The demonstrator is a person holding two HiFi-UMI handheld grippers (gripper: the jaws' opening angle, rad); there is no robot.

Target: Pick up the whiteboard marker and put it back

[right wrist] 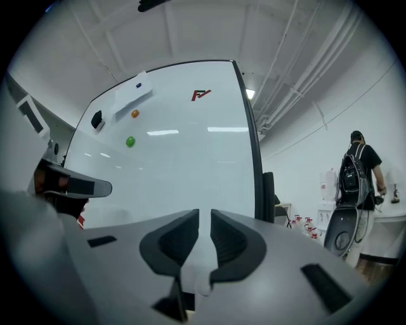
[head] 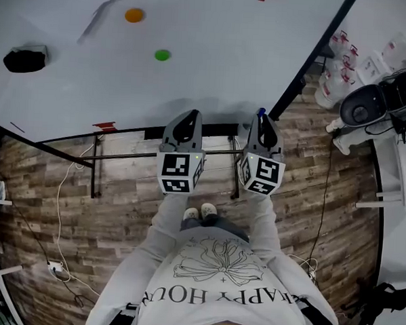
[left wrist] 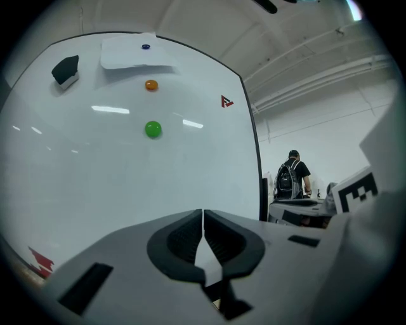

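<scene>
My right gripper (head: 262,125) (right wrist: 204,219) is shut on the whiteboard marker (right wrist: 202,263), whose white body fills the gap between the pads. In the head view the marker's blue end (head: 260,113) pokes out at the fingertips. My left gripper (head: 186,121) (left wrist: 203,217) hangs beside it at the same height, shut and with nothing in it. Both point level at the whiteboard (head: 221,71), near its lower edge and a little short of it.
On the board sit an orange magnet (head: 134,15), a green magnet (head: 162,54), a black eraser (head: 25,59) and a pinned sheet (left wrist: 136,54). The board's black stand (head: 94,166) rests on the wood floor. A person with a backpack (right wrist: 358,171) stands to the right, near spray bottles (head: 336,77).
</scene>
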